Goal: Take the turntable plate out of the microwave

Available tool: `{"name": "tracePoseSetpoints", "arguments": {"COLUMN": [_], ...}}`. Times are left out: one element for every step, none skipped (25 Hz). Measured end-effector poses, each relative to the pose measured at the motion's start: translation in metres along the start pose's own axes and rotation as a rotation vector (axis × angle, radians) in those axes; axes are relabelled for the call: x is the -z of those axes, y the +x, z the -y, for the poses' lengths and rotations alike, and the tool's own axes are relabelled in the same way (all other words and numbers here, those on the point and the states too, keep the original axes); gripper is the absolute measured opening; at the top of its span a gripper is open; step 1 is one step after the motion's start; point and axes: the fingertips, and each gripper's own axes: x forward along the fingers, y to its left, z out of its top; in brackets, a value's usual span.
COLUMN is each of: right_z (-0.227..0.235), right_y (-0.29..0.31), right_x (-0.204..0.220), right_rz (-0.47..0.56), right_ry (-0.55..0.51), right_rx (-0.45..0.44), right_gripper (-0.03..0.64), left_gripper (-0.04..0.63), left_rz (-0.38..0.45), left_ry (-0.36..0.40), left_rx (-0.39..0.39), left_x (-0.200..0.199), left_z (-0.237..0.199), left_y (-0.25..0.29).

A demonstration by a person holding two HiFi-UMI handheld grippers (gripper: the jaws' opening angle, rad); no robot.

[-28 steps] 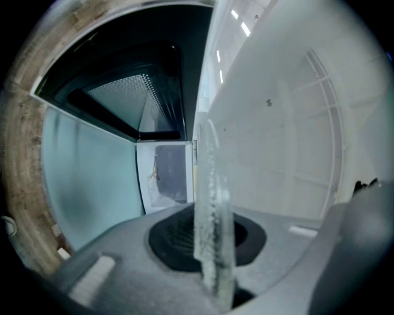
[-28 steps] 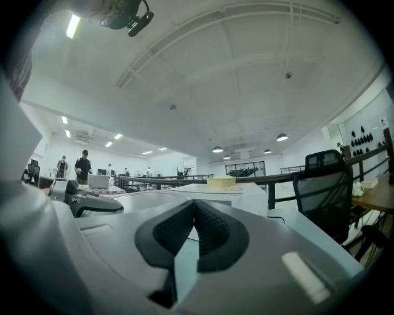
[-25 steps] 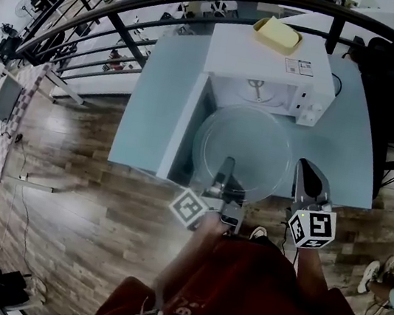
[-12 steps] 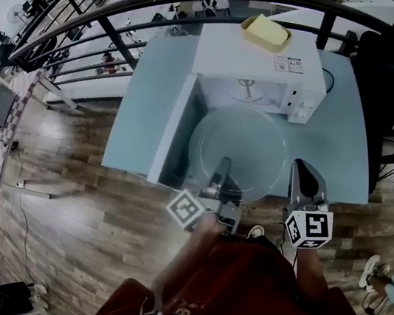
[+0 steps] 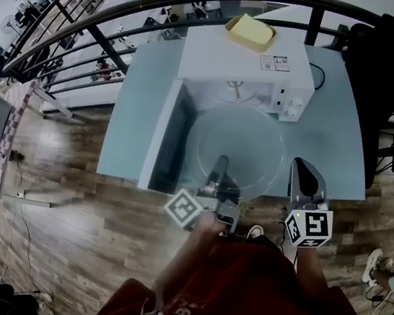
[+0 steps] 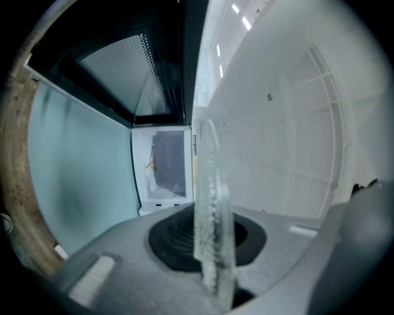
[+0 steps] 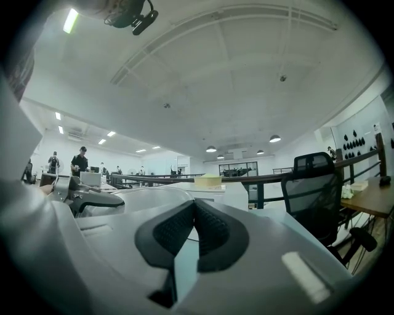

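Turntable plate (image 5: 238, 146) lies level, straight ahead of the left gripper (image 5: 218, 172), whose jaws pinch its near rim; its far rim sits by the microwave (image 5: 236, 58) mouth. Right gripper (image 5: 307, 180), closed and empty, flanks its right edge.

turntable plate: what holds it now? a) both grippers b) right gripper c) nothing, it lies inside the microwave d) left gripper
d: the left gripper is clamped on the turntable plate at its rim, while the right gripper is shut on nothing beside it.
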Motion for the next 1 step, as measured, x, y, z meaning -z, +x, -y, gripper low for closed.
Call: {"name": "tracePoseSetpoints", "arguments": {"right_z": [0.0026], "right_y": [-0.0002], "right_x": [-0.0006], "right_rz": [0.001], "right_ry": [-0.001], "right_rx": [0.002], "right_gripper": [0.002], "left_gripper": [0.022], "left_rz": [0.000], "left_ry": [-0.001], "left_rx": [0.002], "left_x": [0.0018], "left_z": [0.0007], "left_y": [0.0023]}}
